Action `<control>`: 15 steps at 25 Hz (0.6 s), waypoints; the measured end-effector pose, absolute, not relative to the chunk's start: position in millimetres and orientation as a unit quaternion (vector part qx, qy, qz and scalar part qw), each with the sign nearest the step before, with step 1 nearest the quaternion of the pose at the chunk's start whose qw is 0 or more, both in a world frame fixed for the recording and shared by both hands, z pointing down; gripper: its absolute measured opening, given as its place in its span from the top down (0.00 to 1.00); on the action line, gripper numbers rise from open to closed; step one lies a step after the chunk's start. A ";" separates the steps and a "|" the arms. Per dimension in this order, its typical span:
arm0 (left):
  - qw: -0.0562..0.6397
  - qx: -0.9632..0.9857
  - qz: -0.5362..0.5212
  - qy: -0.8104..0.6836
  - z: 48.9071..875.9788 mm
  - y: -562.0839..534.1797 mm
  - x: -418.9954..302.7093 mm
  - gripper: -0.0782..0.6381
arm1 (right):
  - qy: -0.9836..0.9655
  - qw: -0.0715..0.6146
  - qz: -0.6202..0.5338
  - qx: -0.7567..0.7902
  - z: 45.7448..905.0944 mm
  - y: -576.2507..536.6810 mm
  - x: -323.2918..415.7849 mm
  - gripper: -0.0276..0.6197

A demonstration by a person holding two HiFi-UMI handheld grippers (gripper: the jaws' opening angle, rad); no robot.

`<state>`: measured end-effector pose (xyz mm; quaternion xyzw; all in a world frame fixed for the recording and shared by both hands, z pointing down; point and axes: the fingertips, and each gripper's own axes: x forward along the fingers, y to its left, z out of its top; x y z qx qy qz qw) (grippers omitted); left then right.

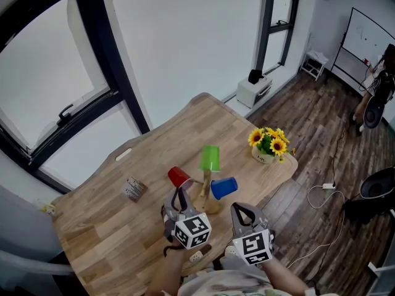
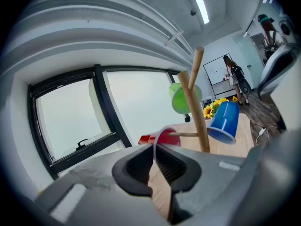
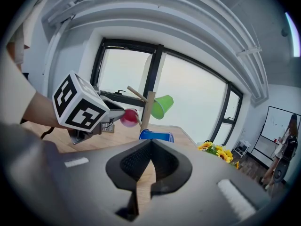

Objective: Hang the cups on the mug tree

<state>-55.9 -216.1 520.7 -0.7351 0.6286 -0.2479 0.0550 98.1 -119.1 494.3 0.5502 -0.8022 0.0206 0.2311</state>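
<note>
A wooden mug tree [image 1: 205, 197] stands near the front of the table [image 1: 111, 227]. A green cup [image 1: 210, 158] hangs on its top, a blue cup [image 1: 223, 187] on its right peg, and a red cup [image 1: 178, 176] sits over its left peg. My left gripper [image 1: 179, 195] is shut on the red cup's rim [image 2: 154, 147], and the peg [image 2: 186, 134] reaches into the cup's mouth. My right gripper [image 1: 243, 213] hovers just right of the tree, shut and empty [image 3: 149, 147]. Its view shows the left gripper [image 3: 115, 118] at the red cup [image 3: 129, 117].
A pot of sunflowers [image 1: 269, 145] stands at the table's right corner. A small printed packet [image 1: 134, 189] lies left of the tree, and a white strip [image 1: 123, 155] lies near the far edge. A person [image 1: 376, 91] stands far off at the right.
</note>
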 end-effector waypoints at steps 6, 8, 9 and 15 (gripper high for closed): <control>0.064 -0.739 -0.254 0.621 520.6 -212.4 -50.8 0.86 | -0.803 0.231 0.025 0.549 496.3 -117.5 98.4 0.96; 0.065 -0.741 -0.255 0.618 521.4 -210.8 -49.8 0.85 | -0.803 0.231 0.025 0.549 496.9 -117.2 97.3 0.96; 0.065 -0.742 -0.255 0.616 521.9 -210.2 -49.0 0.85 | -0.804 0.230 0.025 0.548 496.7 -117.5 96.6 0.96; 0.079 -0.746 -0.264 0.606 524.5 -206.2 -42.2 0.85 | -0.806 0.229 0.026 0.546 498.1 -119.4 94.9 0.96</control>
